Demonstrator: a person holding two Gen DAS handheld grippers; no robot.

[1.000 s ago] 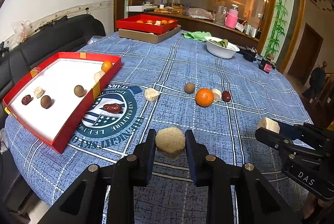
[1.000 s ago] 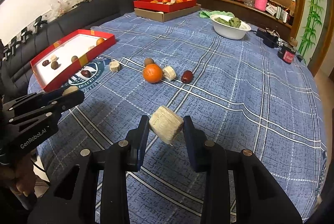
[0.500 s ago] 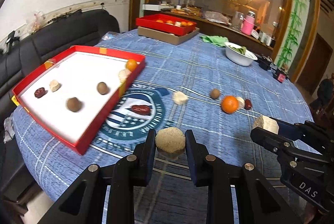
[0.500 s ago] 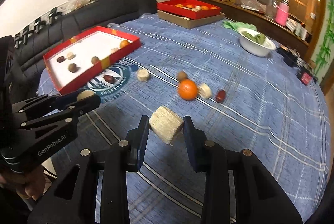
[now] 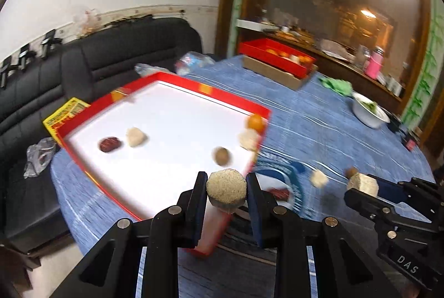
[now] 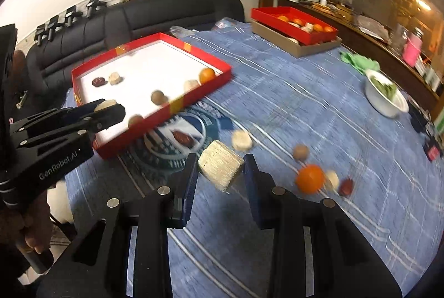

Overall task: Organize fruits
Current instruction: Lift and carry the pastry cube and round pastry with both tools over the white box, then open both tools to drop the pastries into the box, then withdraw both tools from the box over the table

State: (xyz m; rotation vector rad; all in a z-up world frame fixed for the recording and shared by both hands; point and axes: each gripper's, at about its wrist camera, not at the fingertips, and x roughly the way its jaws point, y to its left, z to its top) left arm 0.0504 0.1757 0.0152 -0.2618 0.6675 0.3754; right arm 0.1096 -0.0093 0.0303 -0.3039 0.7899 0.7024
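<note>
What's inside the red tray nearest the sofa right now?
The red tray holds a dark red date, three pale chunks, two brown round fruits and a small orange. The left hand-held gripper covers part of its near floor.

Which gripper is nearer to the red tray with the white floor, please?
The left. The left gripper holds its beige piece over the red tray's near corner; the right gripper hangs over the tablecloth beside it.
</note>
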